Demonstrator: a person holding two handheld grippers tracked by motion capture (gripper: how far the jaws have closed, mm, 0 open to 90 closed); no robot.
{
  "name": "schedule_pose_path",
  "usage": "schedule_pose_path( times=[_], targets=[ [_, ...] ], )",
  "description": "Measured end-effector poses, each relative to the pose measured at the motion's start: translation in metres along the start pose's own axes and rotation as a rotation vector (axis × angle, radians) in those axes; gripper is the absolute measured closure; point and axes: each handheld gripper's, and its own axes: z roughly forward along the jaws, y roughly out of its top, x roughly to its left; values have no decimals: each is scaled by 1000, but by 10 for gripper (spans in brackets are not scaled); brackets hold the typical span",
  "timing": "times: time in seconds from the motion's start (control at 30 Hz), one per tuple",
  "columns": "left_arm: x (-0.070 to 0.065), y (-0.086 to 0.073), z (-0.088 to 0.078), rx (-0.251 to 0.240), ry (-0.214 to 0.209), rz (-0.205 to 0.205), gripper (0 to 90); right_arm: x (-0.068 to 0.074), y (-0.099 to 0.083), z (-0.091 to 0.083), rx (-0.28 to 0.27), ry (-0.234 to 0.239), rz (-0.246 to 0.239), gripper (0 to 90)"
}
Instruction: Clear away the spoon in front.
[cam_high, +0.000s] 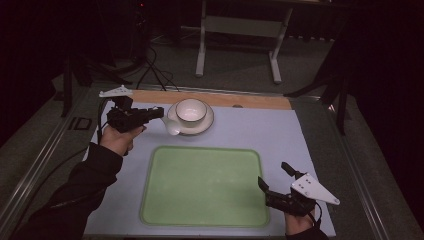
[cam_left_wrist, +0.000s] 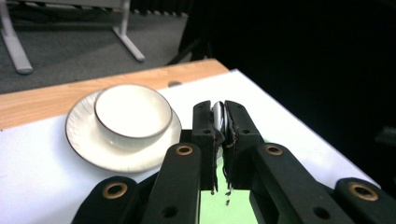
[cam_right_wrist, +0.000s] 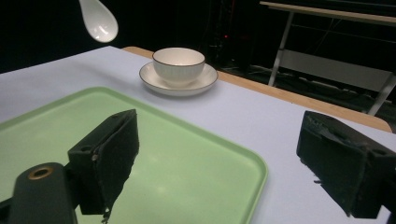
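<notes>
Spoon (cam_left_wrist: 218, 116) handle sits pinched between the jaws of the left gripper (cam_left_wrist: 219, 133), jaws closed tight on it; in the right gripper view its white bowl end (cam_right_wrist: 99, 21) hangs in the air above the table. In the high view the left gripper (cam_high: 134, 117) is held at the table's far left, spoon tip just beside the saucer (cam_high: 206, 125) rim, w/ the person's left hand (cam_high: 117, 140) and dark sleeve behind it. Right gripper (cam_high: 277, 182) is near the front right corner, jaws spread wide w/ nothing between them, just beside the tray's (cam_high: 200, 220) right edge. Tray is green, flat, nothing on it, lying on a pale mat. White bowl (cam_high: 191, 111) w/ dark rim stands on the saucer at the far side of the mat, near a wood strip along the table's back edge.
</notes>
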Motion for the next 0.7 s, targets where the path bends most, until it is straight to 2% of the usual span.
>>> schedule_pose_path(
  times=[0.2,0.4,0.57,0.6,0.7],
  targets=[
    [-8,-9,-5,54,-30,42,845,0,0,0,-1,0,-2,127],
    [-8,-22,-8,98,-71,50,845,1,0,0,-2,1,-4,127],
    [-8,-29,-11,131,-107,72,845,1,0,0,-2,1,-4,127],
    [-9,-33,-12,160,-124,92,845,1,0,0,-2,1,-4,127],
    [-10,-38,-11,200,-138,113,845,1,0,1,2,3,-3,127]
  ],
)
